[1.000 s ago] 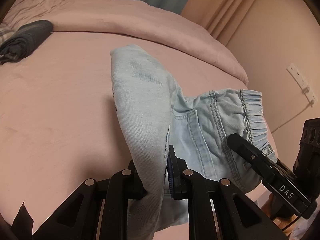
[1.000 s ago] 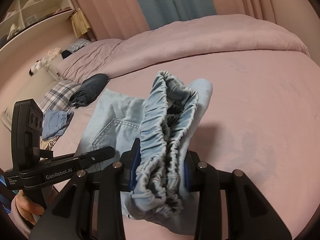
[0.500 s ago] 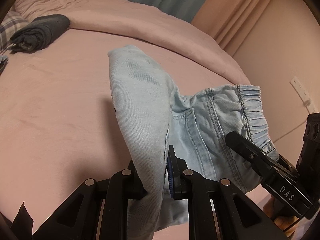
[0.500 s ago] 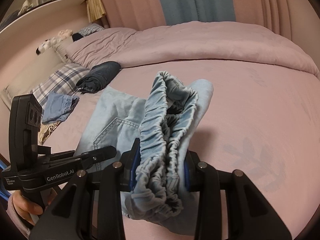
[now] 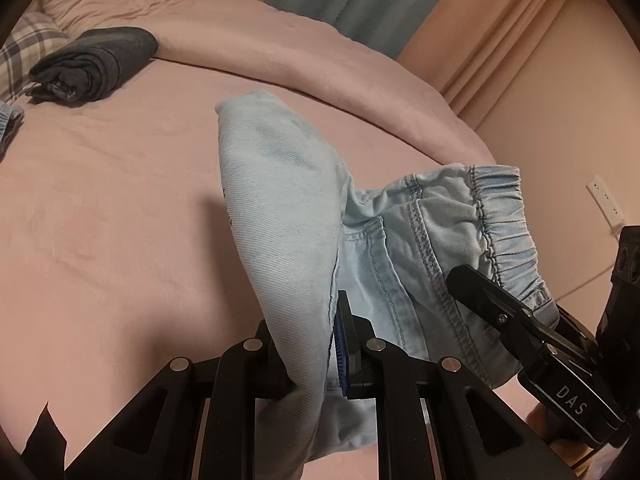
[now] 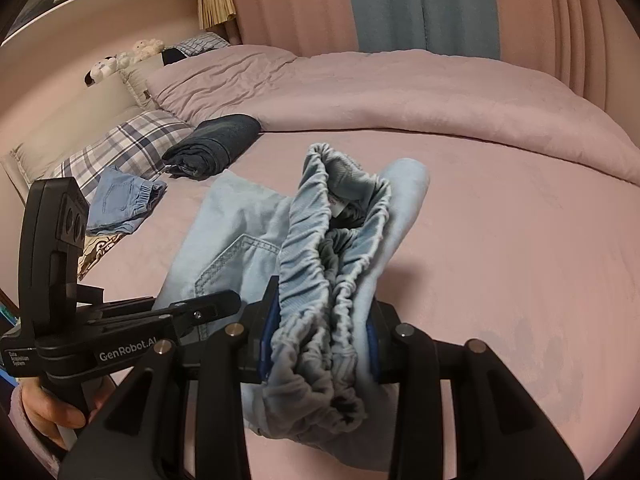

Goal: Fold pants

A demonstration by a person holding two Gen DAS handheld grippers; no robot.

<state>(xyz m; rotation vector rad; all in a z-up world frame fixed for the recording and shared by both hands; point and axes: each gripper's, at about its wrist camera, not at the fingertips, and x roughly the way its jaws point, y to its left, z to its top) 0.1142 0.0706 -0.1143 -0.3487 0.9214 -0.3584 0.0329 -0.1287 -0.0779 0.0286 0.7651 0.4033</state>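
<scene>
A bedroom is shown: pink curtains w/ a blue panel at the back, and a bed [image 6: 500, 240] under a pink sheet, a bunched duvet along its far edge. Near the head-end corner a dark folded garment [image 6: 212, 146] and a small blue denim piece [image 6: 120, 200] are seen beside a plaid pillow [image 6: 120, 140].

The light denim pants [image 5: 288, 216] are held up off the sheet, approx. above the near edge of the bed, between both tools. The left gripper [image 5: 312, 352] is clenched on a folded leg portion; the right gripper [image 6: 320, 336] is clamped on the bunched elastic waistband [image 6: 332, 248]. Neither is released.

The pants' long axis is judged to run side to side, from one tool to the other, w/ the free fabric pointing fwd toward the far edge. Each hand is thus nearest its own end, so a lay-down onto the open sheet ahead is probably called for next, both ends kept level.
</scene>
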